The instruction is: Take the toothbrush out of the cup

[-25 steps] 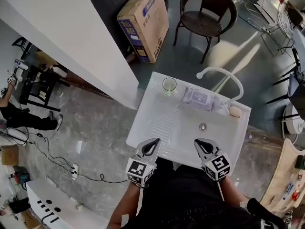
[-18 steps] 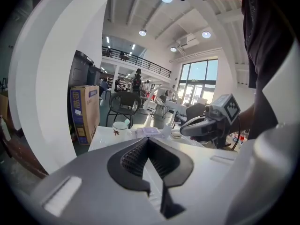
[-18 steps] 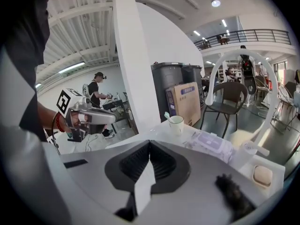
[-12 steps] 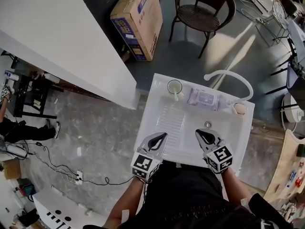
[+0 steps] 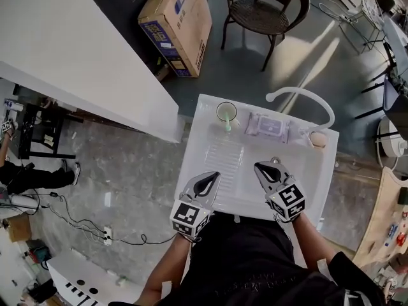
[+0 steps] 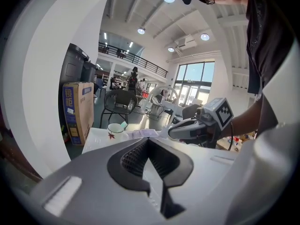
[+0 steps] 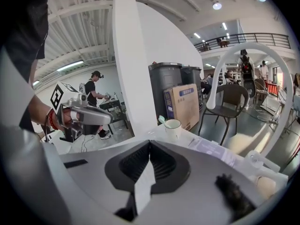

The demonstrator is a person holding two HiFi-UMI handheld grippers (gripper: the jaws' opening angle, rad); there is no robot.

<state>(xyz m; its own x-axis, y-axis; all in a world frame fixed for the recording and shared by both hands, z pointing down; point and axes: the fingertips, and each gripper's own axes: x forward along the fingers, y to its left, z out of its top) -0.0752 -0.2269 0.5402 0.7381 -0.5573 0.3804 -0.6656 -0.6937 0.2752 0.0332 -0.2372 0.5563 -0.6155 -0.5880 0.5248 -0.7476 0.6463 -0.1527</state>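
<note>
A white cup [image 5: 225, 111] stands at the sink's far left corner, with a green toothbrush [image 5: 228, 125] leaning out of it toward the basin. The cup [image 6: 114, 128] and toothbrush [image 6: 123, 124] show small and far off in the left gripper view. In the right gripper view the cup [image 7: 172, 125] holds the toothbrush [image 7: 161, 120] on its left side. My left gripper [image 5: 213, 176] hovers over the sink's near left part, shut and holding nothing. Over the basin near the drain, my right gripper [image 5: 260, 167] is shut and empty too. Both are well short of the cup.
The white sink [image 5: 191, 164] has a ribbed washboard [image 5: 223, 161], a curved white faucet [image 5: 301, 95], a wipes pack [image 5: 268, 127] and a soap bar [image 5: 317, 139] along its back. A cardboard box [image 5: 175, 16], a chair [image 5: 262, 8] and a white wall [image 5: 76, 50] lie beyond.
Both grippers have moved a little forward from the sink's near edge to over the basin, the right one now by the drain. Jaws stay shut.
</note>
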